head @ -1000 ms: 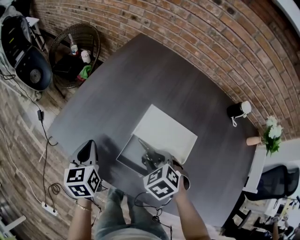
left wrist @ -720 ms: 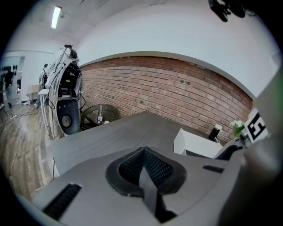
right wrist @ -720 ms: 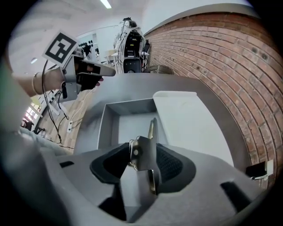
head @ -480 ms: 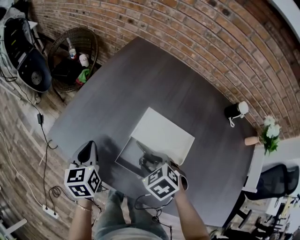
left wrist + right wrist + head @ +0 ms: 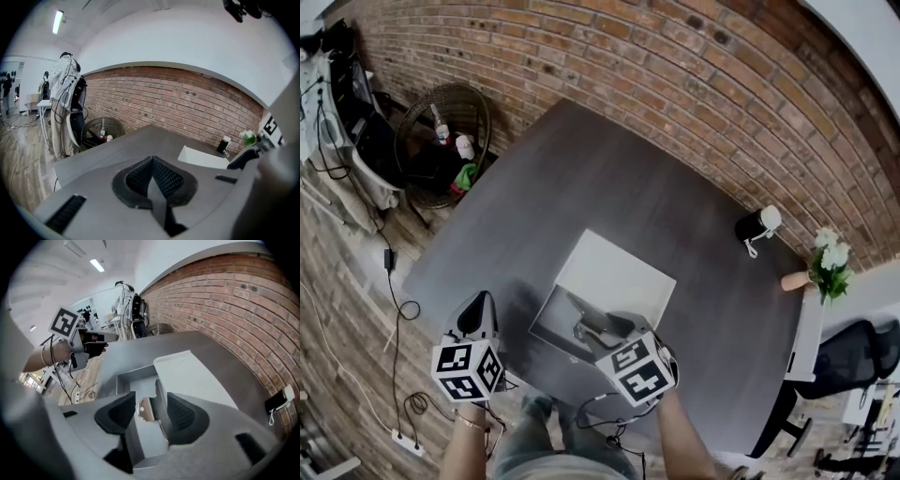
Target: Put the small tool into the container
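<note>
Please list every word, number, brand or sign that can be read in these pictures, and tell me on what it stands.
No word or number can be read.
The left marker cube and the right marker cube: black-and-white square patterns, no letters.
The bottle in the wicker basket: label too small to read.

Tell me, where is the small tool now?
In the head view the tool lies inside the open grey container, low centre, beneath the just-opened right gripper.

Loft-style office: brick wall (image 5: 675, 84), dark table (image 5: 581, 178), swivel chair (image 5: 853, 354), ceiling strip light (image 5: 57, 21).
</note>
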`<action>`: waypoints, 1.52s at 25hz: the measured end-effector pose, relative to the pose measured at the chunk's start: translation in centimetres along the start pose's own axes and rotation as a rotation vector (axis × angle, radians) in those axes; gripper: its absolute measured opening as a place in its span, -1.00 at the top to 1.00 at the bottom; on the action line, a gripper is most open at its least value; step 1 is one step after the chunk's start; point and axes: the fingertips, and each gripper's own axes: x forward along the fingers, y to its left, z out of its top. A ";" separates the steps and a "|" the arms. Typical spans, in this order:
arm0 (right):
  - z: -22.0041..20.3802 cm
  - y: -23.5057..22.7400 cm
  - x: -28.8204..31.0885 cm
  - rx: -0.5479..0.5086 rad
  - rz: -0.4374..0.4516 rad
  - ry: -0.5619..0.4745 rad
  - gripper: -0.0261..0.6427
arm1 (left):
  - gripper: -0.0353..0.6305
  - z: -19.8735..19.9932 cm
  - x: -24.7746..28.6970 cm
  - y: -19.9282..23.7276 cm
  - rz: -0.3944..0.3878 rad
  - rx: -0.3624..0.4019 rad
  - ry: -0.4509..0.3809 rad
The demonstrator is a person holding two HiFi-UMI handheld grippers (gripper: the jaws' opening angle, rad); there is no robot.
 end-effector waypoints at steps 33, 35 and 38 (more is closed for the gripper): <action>-5.5 -15.8 -34.7 0.552 -1.032 -0.798 0.91 | 0.90 21.7 -3.1 -22.1 -0.431 0.241 -0.411; -6.2 -15.7 -34.7 0.568 -1.056 -0.799 0.91 | 0.90 21.5 -2.9 -22.6 -0.435 0.239 -0.408; -6.7 -15.7 -34.9 0.573 -1.077 -0.805 0.91 | 0.90 21.2 -2.6 -23.0 -0.437 0.244 -0.406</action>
